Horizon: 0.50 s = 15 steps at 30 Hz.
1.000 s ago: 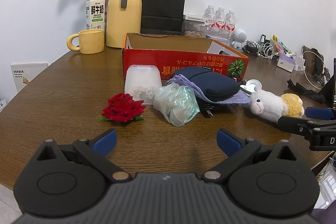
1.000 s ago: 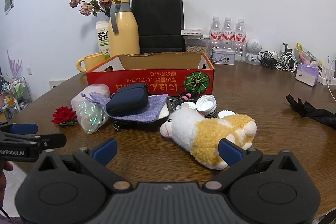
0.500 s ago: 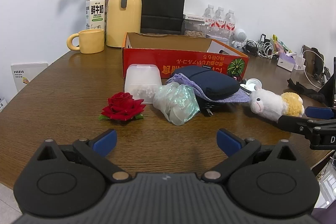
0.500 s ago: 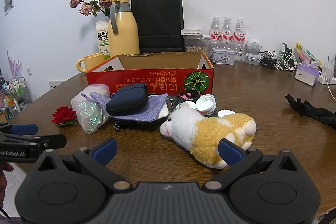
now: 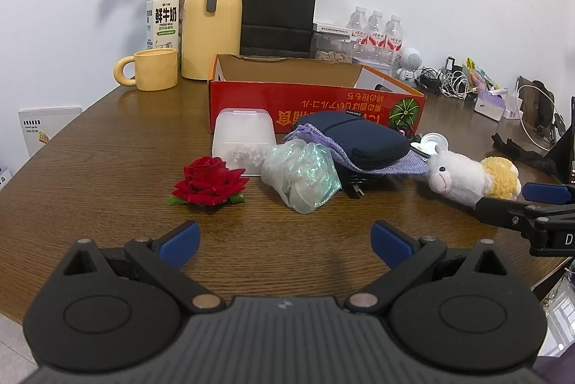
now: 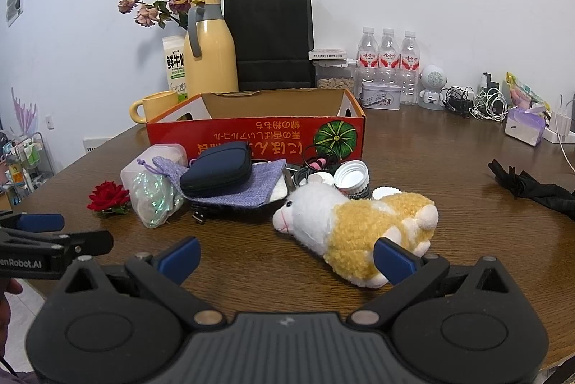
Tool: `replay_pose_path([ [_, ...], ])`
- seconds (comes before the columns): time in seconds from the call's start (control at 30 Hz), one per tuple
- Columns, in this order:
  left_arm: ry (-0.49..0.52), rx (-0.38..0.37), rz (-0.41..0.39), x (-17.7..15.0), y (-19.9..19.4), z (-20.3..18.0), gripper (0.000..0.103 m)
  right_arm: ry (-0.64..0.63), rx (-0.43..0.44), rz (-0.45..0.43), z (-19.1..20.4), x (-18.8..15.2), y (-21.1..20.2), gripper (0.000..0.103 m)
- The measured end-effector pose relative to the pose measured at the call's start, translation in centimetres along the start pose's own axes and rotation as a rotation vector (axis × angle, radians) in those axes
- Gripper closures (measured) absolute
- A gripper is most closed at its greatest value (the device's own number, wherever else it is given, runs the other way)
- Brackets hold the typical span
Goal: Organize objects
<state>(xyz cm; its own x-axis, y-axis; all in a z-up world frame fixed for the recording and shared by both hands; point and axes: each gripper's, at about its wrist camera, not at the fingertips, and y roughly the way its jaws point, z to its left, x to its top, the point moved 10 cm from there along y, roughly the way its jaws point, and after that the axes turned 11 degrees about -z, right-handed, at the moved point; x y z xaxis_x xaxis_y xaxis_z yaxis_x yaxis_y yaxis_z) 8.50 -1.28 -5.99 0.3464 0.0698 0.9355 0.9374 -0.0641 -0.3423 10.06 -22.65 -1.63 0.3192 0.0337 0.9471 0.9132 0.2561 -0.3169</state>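
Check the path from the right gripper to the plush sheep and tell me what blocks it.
Nothing visible blocks it. The right gripper is open, and the plush sheep lies on the table just ahead, its yellow back end already beside the right-hand finger. The bottle cap and cables sit behind the sheep.

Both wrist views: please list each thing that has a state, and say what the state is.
Left gripper: open, empty.
Right gripper: open, empty.
Red box: open on top.
Plush sheep: lying on its side.
Navy pouch: zipped, lying on purple bag.
Rose: lying on the table.
Mug: upright.
Thermos: upright, lid on.
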Motion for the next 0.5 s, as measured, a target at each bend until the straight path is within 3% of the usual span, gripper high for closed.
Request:
replay_pose_path([
  [0.5, -0.005, -0.014, 0.011, -0.26, 0.31, -0.40, 0.000, -0.007, 0.010, -0.027, -0.06, 0.08, 0.01, 0.000],
])
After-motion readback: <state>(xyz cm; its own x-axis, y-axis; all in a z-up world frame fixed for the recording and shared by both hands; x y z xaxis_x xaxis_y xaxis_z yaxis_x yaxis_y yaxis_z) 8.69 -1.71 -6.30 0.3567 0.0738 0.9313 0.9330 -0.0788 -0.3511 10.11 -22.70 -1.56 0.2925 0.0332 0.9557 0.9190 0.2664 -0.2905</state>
